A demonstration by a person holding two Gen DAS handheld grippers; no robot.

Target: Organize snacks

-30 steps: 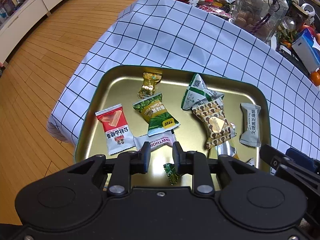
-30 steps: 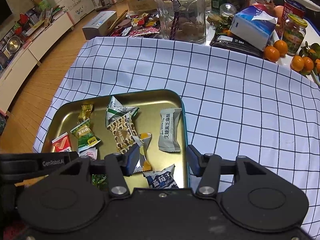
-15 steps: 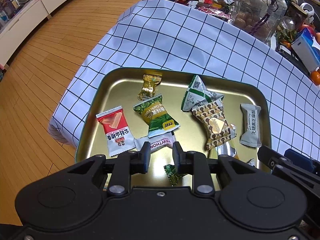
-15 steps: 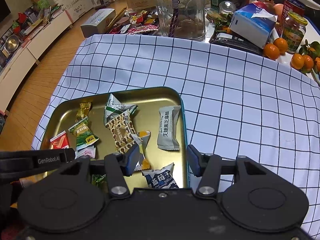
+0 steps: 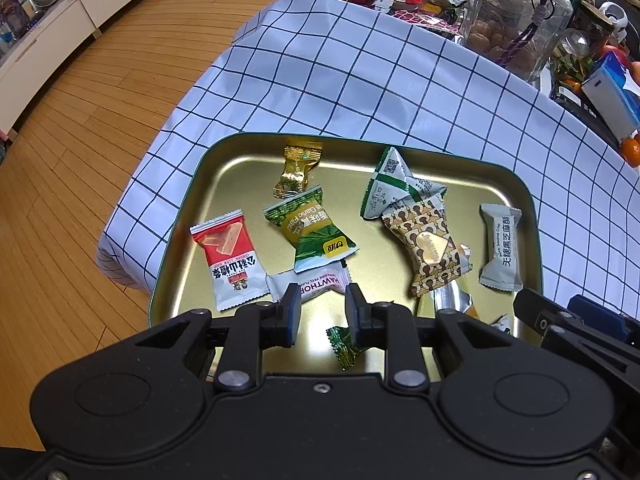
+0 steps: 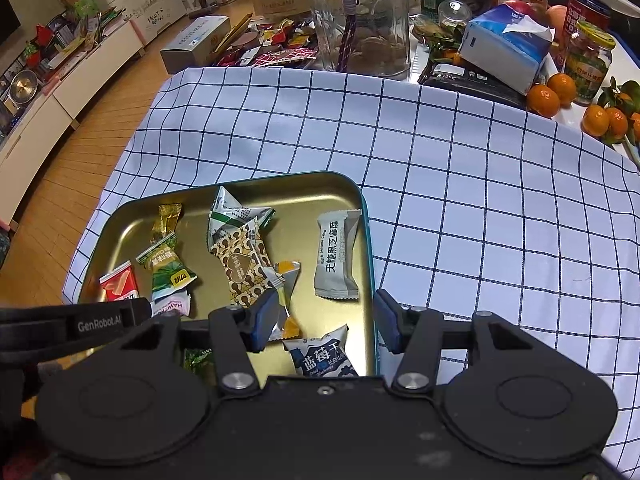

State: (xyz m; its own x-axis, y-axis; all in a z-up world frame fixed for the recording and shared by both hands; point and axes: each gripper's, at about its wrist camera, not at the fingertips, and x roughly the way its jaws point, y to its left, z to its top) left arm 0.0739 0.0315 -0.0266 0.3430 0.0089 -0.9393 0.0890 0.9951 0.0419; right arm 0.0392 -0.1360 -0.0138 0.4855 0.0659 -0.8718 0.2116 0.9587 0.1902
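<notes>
A gold tray (image 5: pixel 240 184) (image 6: pixel 132 224) on the checked cloth holds several wrapped snacks: a red packet (image 5: pixel 230 258), a green garlic packet (image 5: pixel 312 228), a gold candy (image 5: pixel 296 168), a brown patterned pack (image 5: pixel 430 248), a grey sesame bar (image 5: pixel 502 248) (image 6: pixel 336 260) and a blue-and-white packet (image 6: pixel 322 354). My left gripper (image 5: pixel 322 308) hangs open over the tray's near side, above a pink hawthorn packet (image 5: pixel 316 282) and a small green candy (image 5: pixel 344 346), with nothing between its fingers. My right gripper (image 6: pixel 326 324) stands open above the tray's right rim, gripping nothing.
The checked tablecloth (image 6: pixel 480 200) lies bare to the right of the tray. At the back stand a glass jar (image 6: pixel 360 16), a tissue box (image 6: pixel 504 48), oranges (image 6: pixel 552 94), cans and loose wrappers. Wooden floor (image 5: pixel 80 140) drops off left of the table edge.
</notes>
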